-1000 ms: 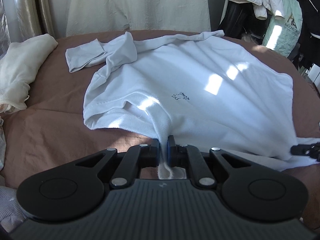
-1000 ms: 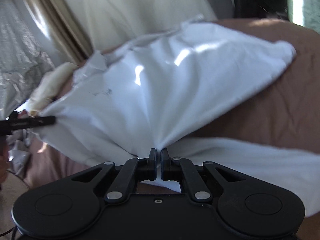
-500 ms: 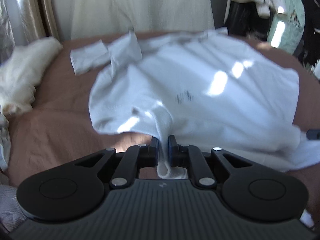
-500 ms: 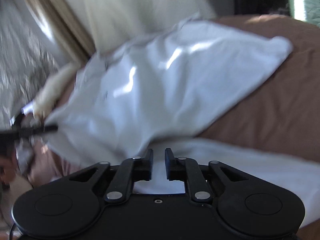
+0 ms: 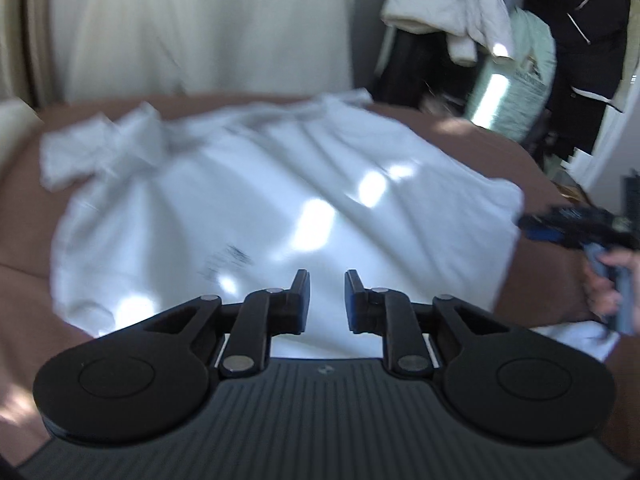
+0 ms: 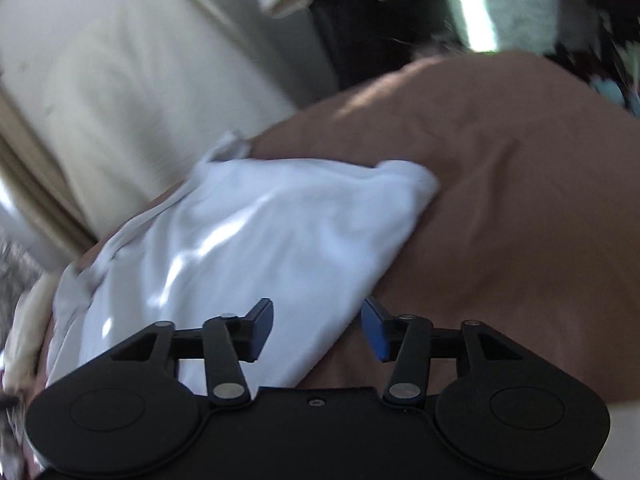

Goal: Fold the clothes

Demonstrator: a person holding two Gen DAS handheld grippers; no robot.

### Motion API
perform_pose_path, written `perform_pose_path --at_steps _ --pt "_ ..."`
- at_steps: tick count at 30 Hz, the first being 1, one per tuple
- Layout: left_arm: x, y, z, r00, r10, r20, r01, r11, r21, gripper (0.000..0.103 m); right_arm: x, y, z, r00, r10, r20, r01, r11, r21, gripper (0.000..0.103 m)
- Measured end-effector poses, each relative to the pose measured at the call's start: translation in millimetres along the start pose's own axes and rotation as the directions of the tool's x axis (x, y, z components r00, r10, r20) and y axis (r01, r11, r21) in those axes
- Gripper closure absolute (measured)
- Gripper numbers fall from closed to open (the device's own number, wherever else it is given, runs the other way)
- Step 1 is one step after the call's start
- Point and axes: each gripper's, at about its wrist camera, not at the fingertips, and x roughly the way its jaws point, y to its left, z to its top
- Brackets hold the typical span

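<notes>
Lying spread on the brown bed (image 5: 24, 184), the white shirt (image 5: 280, 200) is now released. Left gripper (image 5: 327, 296) and right gripper (image 6: 318, 330), clamped on its hem a second ago, both hover with jaws wide.

Left gripper (image 5: 325, 298): I now have its jaws apart, no longer pinching the white shirt (image 5: 280, 208) | right gripper (image 6: 318, 330): jaws spread wider, fabric released | shirt: hem dropped, lies flatter on the brown bedspread (image 6: 520, 200) | both views: blurred, shifted.
</notes>
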Motion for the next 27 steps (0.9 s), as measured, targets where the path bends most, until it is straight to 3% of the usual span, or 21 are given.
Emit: perform_pose_path --at_steps 3,5,6,7,8,9,10,11,12,15,18,21,23,24,25,27 --pt "25.7 0.0 -9.3 0.999 0.009 -0.044 -0.008 1.0 0.011 0.084 29.3 -14.0 15.2 0.999 -0.047 -0.025 0.047 0.999 0.025 0.045" --pt "42.4 0.3 -15.5 0.997 0.016 -0.072 -0.015 1.0 0.018 0.084 45.5 -17.1 21.9 0.999 -0.032 -0.031 0.032 0.999 0.015 0.044" --pt "47.6 3.3 -18.7 0.996 0.031 -0.081 -0.03 0.999 0.02 0.084 52.9 -16.5 25.2 0.999 -0.019 -0.027 0.019 1.0 -0.003 0.052" --pt "52.2 6.4 -21.7 0.995 0.047 -0.09 -0.045 0.999 0.023 0.084 58.1 -11.8 28.0 1.0 -0.005 -0.006 0.005 0.999 -0.051 0.096" --pt "53.2 9.6 -24.3 0.993 0.069 -0.094 -0.066 0.997 0.032 0.084 59.6 -4.2 31.2 1.0 -0.009 0.013 0.01 0.993 -0.114 0.097" --pt "53.6 12.9 -26.8 0.991 0.09 -0.096 -0.086 0.995 0.041 0.084 51.3 7.4 32.2 0.993 -0.014 0.115 0.039 0.976 -0.214 0.097" --pt "50.3 16.5 -28.4 0.99 0.107 -0.091 -0.103 0.993 0.051 0.084 37.1 22.4 33.1 0.972 -0.009 0.233 0.088 0.939 -0.333 0.098" --pt "46.9 20.2 -30.0 0.989 0.124 -0.085 -0.119 0.991 0.06 0.084 24.8 32.0 39.4 0.95 -0.023 0.311 0.145 0.916 -0.373 0.098" --pt "43.5 23.7 -31.8 0.987 0.137 -0.079 -0.132 0.989 0.063 0.084 17.2 29.3 50.5 0.935 -0.042 0.351 0.168 0.925 -0.339 0.099" --pt "40.1 37.1 -37.4 0.984 0.154 -0.091 -0.152 0.988 0.037 0.084 3.7 20.3 82.1 0.893 -0.125 0.433 0.259 0.929 -0.265 0.099" --pt "45.7 47.4 -42.1 0.981 0.132 -0.139 -0.137 0.99 -0.027 0.084 25.5 18.7 86.1 0.85 -0.293 0.438 0.449 0.838 -0.31 0.099" --pt "44.3 52.0 -40.2 0.976 0.156 -0.152 -0.164 0.986 -0.043 0.083 44.6 7.7 75.0 0.864 -0.372 0.34 0.484 0.799 -0.357 0.096" --pt "41.3 55.3 -37.9 0.973 0.175 -0.152 -0.184 0.982 -0.049 0.068 43.2 5.0 65.9 0.881 -0.375 0.288 0.463 0.807 -0.366 0.085" --pt "39.7 57.4 -36.9 0.971 0.185 -0.152 -0.195 0.979 -0.053 0.066 42.4 3.8 61.5 0.888 -0.376 0.263 0.453 0.811 -0.37 0.073" --pt "37.1 62.9 -36.4 0.969 0.198 -0.146 -0.209 0.975 -0.071 0.063 39.2 6.2 57.8 0.883 -0.386 0.268 0.465 0.798 -0.382 0.06" --pt "33.6 73.2 -34.9 0.964 0.229 -0.139 -0.243 0.965 -0.098 0.062 28.3 15.3 56.6 0.877 -0.387 0.285 0.477 0.774 -0.416 0.054"
